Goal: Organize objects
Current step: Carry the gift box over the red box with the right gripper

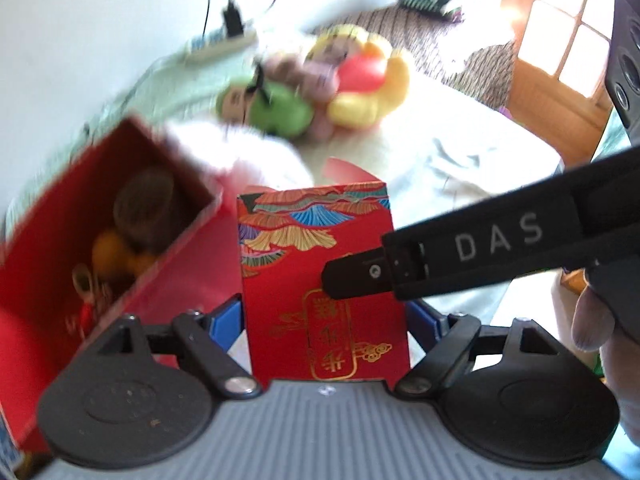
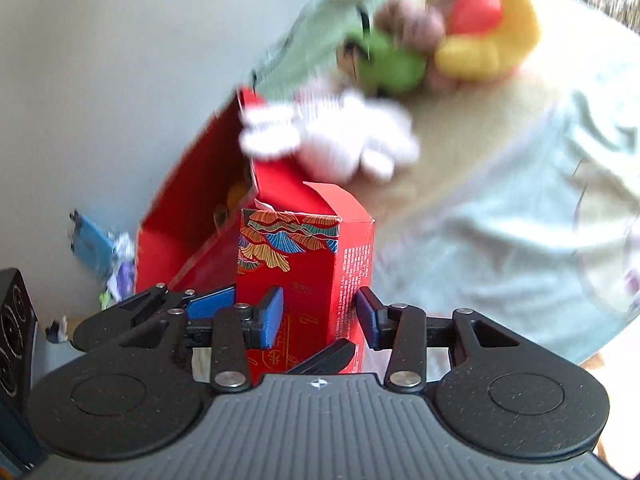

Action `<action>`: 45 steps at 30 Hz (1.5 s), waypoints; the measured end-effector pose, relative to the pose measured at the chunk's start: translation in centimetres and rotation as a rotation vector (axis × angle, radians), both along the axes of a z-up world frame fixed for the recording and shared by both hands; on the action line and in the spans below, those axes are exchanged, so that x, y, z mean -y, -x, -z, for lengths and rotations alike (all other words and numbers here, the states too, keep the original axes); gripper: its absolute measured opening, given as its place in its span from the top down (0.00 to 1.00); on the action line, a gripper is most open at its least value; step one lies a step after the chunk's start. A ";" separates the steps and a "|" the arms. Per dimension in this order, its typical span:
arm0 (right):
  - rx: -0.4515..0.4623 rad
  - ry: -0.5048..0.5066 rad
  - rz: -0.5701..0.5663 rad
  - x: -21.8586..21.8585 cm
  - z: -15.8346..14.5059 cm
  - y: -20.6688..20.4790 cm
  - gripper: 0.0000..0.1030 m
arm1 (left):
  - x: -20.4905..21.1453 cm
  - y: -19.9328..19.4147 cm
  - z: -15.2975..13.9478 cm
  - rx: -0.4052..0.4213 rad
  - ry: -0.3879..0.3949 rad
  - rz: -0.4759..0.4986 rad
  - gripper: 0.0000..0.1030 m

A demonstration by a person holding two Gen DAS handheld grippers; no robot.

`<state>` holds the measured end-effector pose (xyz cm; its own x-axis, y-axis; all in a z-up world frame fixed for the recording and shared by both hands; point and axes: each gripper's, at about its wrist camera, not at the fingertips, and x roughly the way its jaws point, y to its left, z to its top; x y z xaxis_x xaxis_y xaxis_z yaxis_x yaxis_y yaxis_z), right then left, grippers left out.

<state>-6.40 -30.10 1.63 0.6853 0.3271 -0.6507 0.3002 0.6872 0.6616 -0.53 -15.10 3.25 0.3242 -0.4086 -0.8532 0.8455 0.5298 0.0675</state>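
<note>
Left gripper (image 1: 326, 320) is clamping the small red carton (image 1: 320, 280), upright; right gripper (image 2: 320, 316) is straddling it w/ pads apart, not squeezing. Just beyond, the big red box (image 1: 100, 232) is already holding a few bits. Further back, white plush (image 2: 340, 140) & fruit plush (image 1: 320, 80) are lying loose, so roughly partway thru.

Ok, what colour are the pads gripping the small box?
Blue pads, clearest in the right wrist view, against the red box.
</note>
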 end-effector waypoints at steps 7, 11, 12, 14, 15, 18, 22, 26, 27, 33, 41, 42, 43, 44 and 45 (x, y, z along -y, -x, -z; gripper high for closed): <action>0.184 0.134 0.001 0.2 -5.5 -1.6 0.57 | 0.7 -0.4 -6.4 0.161 0.097 -0.007 0.19; 0.260 0.122 -0.049 -0.4 -7.3 -4.4 0.57 | -0.4 -2.4 -8.8 0.234 0.129 -0.066 0.19; 0.270 0.108 -0.066 -0.7 -7.6 -5.4 0.57 | -0.6 -3.1 -9.0 0.250 0.131 -0.085 0.19; 0.290 0.091 -0.108 -1.5 -8.4 -7.2 0.57 | -1.8 -4.3 -9.8 0.280 0.130 -0.127 0.18; 0.300 0.089 -0.134 -2.1 -8.6 -8.3 0.57 | -2.5 -5.0 -10.1 0.293 0.129 -0.150 0.18; 0.307 0.094 -0.224 -4.6 -8.8 -11.3 0.57 | -4.4 -7.6 -9.9 0.296 0.109 -0.231 0.18; 0.258 0.045 -0.334 -8.1 -7.1 -15.8 0.57 | -7.4 -11.5 -8.0 0.264 0.073 -0.352 0.20; 0.185 0.020 -0.437 -11.8 -4.4 -19.3 0.57 | -10.4 -14.5 -5.2 0.213 0.029 -0.455 0.20; 0.168 0.022 -0.464 -12.7 -3.8 -20.0 0.57 | -11.0 -15.2 -4.3 0.202 0.012 -0.475 0.20; 0.035 0.012 -0.579 -16.0 0.1 -24.2 0.57 | -13.2 -18.3 0.3 0.105 -0.082 -0.567 0.21; -0.124 -0.019 -0.707 -17.4 3.5 -27.6 0.55 | -12.9 -20.6 4.0 0.007 -0.189 -0.628 0.21; -0.136 -0.021 -0.718 -17.4 3.8 -27.7 0.55 | -12.7 -20.8 4.4 -0.001 -0.203 -0.634 0.21; -0.143 -0.019 -0.729 -17.4 3.9 -27.7 0.55 | -12.6 -21.0 4.8 -0.005 -0.214 -0.638 0.21; -0.146 -0.019 -0.738 -17.5 4.1 -27.8 0.54 | -12.4 -21.0 5.1 -0.005 -0.226 -0.641 0.21; -0.147 -0.022 -0.746 -17.5 4.2 -27.8 0.53 | -12.2 -21.1 5.2 0.004 -0.238 -0.640 0.21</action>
